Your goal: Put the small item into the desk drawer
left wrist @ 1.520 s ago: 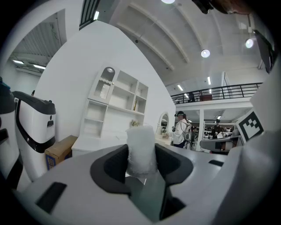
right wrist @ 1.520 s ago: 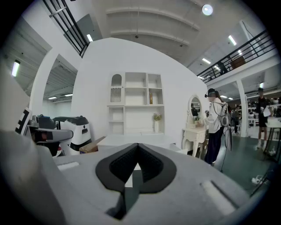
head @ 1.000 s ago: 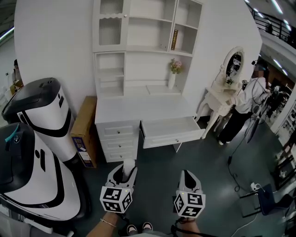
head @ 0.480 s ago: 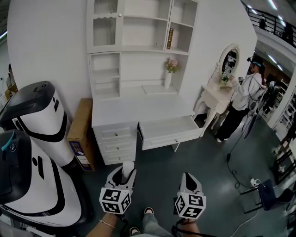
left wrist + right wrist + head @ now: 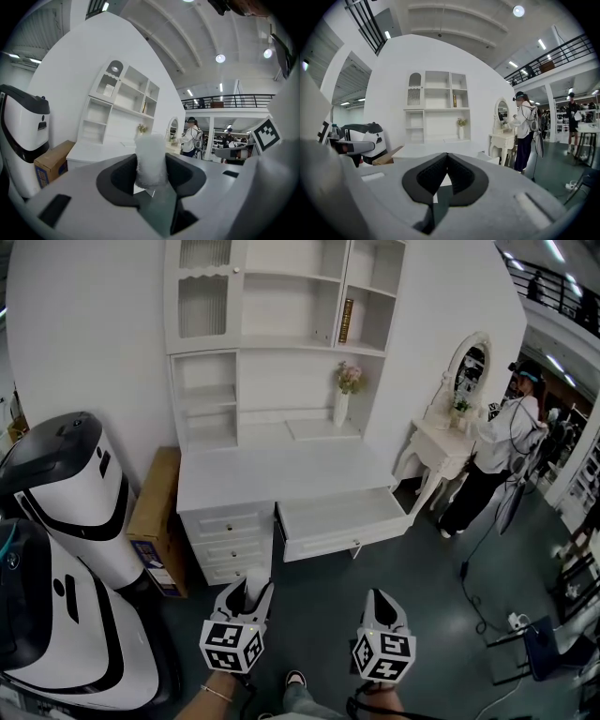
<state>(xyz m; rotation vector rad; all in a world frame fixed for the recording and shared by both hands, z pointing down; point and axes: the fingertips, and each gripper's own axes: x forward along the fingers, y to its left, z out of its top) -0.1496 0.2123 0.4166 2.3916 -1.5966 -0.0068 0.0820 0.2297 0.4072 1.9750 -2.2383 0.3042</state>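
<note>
Change: the white desk (image 5: 281,474) looks nearer and bigger than a moment ago; the person is walking up to it.
Meaning: the drawer (image 5: 342,514) is already pulled out, so I think the drop can come soon.
Left claw: the left gripper (image 5: 249,594) squeezes a fluffy roll (image 5: 151,157).
Right claw: the right gripper (image 5: 446,161) is pinched together, with nothing in it.
Look: the fluffy roll is white, soft and fuzzy. It stands up between the jaws, well apart from the drawer.

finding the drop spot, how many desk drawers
4: three closed, stacked on the left of the desk: top drawer, middle drawer, bottom drawer; one wide drawer open to their right.
</note>
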